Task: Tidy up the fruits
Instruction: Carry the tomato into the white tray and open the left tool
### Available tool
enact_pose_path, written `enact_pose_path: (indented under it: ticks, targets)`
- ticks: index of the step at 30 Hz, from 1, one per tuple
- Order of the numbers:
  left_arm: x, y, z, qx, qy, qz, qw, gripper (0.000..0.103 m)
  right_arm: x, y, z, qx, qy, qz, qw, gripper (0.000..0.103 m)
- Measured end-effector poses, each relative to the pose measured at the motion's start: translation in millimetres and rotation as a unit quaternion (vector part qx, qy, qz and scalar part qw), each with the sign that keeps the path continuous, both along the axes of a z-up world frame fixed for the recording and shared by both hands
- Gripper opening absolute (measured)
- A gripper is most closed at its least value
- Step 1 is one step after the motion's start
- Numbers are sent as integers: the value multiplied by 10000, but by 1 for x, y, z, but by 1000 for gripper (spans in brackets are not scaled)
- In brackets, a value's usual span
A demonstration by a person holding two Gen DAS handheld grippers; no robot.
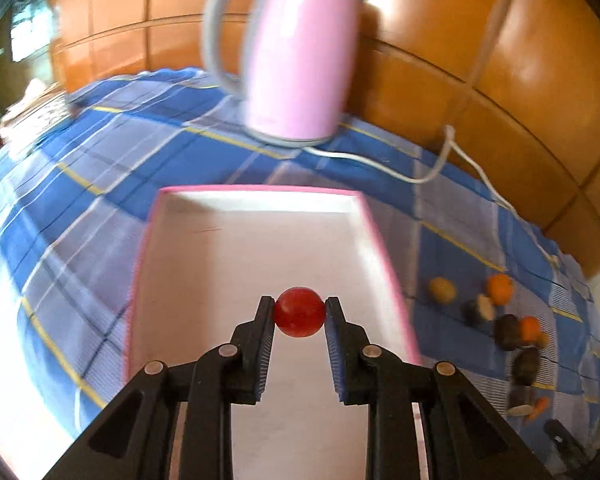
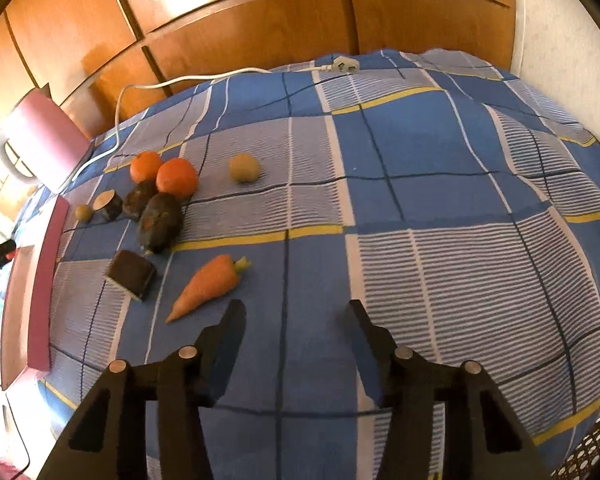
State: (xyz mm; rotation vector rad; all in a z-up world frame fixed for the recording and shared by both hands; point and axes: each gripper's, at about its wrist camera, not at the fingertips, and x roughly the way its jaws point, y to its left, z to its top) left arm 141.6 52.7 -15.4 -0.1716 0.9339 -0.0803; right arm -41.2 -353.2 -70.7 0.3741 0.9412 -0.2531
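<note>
My left hand-held gripper (image 1: 300,314) pinches a small red cherry tomato (image 1: 300,317) at its very tips above the pink-rimmed white tray (image 1: 384,240), so a slip could roll it off, while my right hand-held gripper (image 2: 296,312) hangs empty, jaws apart, just beside the carrot (image 2: 206,286) on the bed.

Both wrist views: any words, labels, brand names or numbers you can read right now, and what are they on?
None can be read in either view.
pink kettle: blurred, no print legible on its side.
white box: plain inside, pink edge, no label.
checked cloth: pattern only.
white plug: too small to show any marking.
</note>
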Motion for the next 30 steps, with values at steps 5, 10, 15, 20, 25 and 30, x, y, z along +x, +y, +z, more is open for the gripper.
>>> enact_pose_path:
  ticks: [5,10,15,20,25,30]
  targets:
    - [-7,20,-8,60,-45,194,9998,25,2,12,2,190,8,165,9997,48]
    - [-9,31,-11,44,-92,392,9992,25,5,23,1,162,149,283,9994,48]
    - [-6,41,-17,135,-19,729,9972,26,2,26,1,98,199,263,9994,48]
    - [-10,45,-24,186,5,857,9961,28,0,26,2,97,229,197,9995,48]
    - [-22,38,-24,171,-64,814,9965,52,0,23,1,366,177,49,9992,48]
    - [-43,27,-15,151,-306,704,9969,72,5,21,0,643,100,-33,9979,48]
